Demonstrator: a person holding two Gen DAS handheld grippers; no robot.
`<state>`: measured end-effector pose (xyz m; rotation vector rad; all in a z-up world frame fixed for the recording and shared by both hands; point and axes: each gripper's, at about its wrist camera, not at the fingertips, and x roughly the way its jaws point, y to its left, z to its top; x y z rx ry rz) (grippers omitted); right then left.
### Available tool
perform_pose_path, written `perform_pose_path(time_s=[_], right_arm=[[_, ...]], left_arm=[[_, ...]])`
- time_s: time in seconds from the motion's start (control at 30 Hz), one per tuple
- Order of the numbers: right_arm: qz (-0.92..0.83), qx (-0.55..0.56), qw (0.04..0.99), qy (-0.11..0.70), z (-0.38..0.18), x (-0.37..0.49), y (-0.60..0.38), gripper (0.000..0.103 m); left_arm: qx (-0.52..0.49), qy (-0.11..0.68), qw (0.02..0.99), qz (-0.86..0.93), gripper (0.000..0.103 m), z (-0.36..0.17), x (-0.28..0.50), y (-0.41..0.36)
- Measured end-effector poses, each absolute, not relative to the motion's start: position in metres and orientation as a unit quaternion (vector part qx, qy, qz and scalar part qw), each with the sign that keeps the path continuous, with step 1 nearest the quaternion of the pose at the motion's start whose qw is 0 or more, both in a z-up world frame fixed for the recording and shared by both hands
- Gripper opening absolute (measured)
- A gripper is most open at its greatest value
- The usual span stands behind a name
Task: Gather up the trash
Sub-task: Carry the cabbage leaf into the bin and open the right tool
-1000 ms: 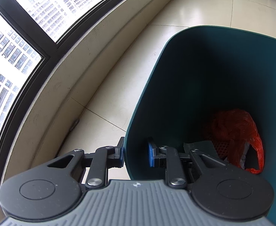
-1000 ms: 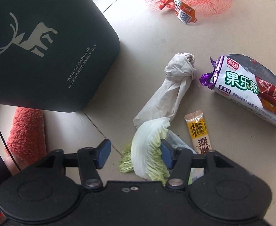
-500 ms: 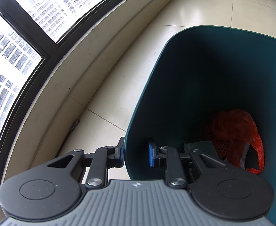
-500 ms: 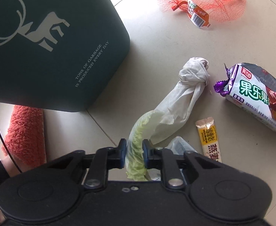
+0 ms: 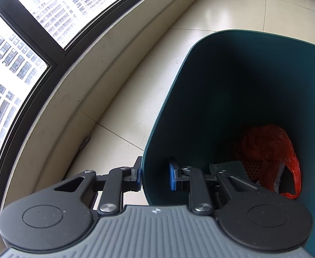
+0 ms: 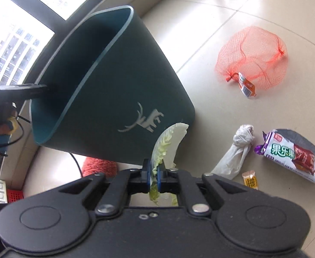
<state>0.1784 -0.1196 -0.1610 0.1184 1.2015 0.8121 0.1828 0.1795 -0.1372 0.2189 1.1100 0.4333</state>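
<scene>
Cabbage leaf [image 6: 168, 144] is sitting pinched between the pads of the right gripper [image 6: 154, 176], its pale rib curling up past the fingertips and its frilly green end hanging down behind them. The left gripper [image 5: 154, 175] is clamping the near wall of the dark green bin [image 5: 243, 90], one pad outside and one inside, tipping the bin's mouth toward the right jaws. Beyond the left jaws, at the bin's bottom, an orange plastic bag [image 5: 271, 150] is lying already collected. The step in hand looks like the carry of the leaf to the bin. Next, I judge, the right jaws need bringing over the open rim [image 6: 97, 64], up and to their left, before letting go. To the right of those jaws a red mesh bag [image 6: 252, 58], a knotted white bag [image 6: 237, 150], a snack wrapper [image 6: 293, 157] and a small yellow sachet [image 6: 251, 179] are waiting on the floor
</scene>
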Motion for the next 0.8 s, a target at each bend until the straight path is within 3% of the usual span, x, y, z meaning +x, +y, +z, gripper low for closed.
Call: perform_pose_path(time_s=[0.2,0.33,0.8], right_arm=[[0.415,0.063,0.79,0.447,-0.053,0.192,-0.104,0.004],[0.442,0.042,0.791,0.421,-0.028,0.197,-0.069,0.004],[0.378,-0.045,0.757,0.531,-0.141,0.224,0.058,0.004]], left_arm=[[0.097,0.523,0.823,0.2,0.023,-0.136,0.183,0.183],[0.092,0.523,0.824,0.198,0.023,-0.135,0.183,0.187],[0.067,0.522,0.831,0.181,0.023,-0.134,0.178,0.202]])
